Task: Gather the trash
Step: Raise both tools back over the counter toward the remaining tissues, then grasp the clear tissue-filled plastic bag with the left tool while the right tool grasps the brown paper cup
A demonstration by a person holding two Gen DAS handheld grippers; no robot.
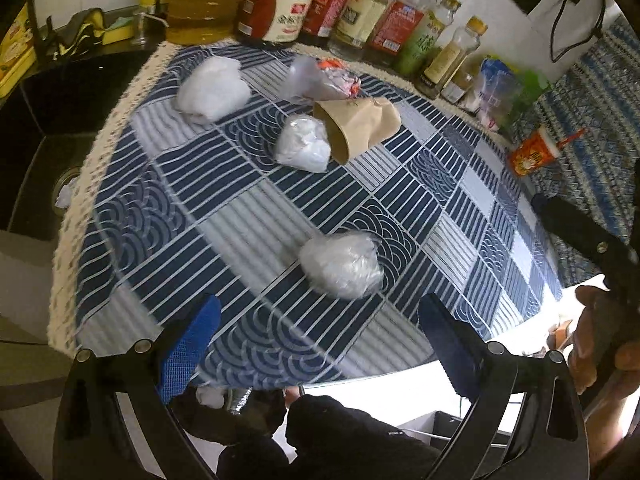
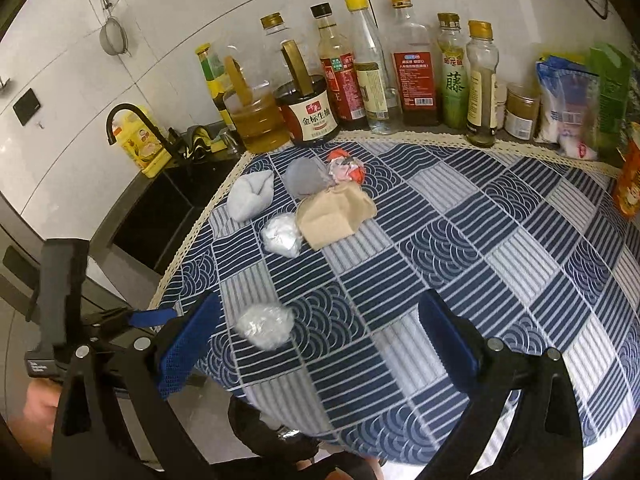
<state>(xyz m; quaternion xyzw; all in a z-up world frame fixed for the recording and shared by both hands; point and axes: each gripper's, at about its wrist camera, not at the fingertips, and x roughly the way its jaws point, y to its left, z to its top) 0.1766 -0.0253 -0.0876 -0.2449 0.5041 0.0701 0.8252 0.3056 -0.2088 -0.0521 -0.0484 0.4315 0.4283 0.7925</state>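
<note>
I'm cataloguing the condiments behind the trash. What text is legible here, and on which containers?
"金标生抽": white label of the dark brown soy sauce jar.
"藤": green label of the clear gold-capped bottle.
"E": red label of the tall dark-capped bottle.
All other labels are too small or blurred to read.

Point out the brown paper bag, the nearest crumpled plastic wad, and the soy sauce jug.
brown paper bag [image 1: 362,126]: left wrist view, middle of its creased side.
nearest crumpled plastic wad [image 1: 340,266]: left wrist view, centre of the wad.
soy sauce jug [image 2: 312,118]: right wrist view, on its white label.
</note>
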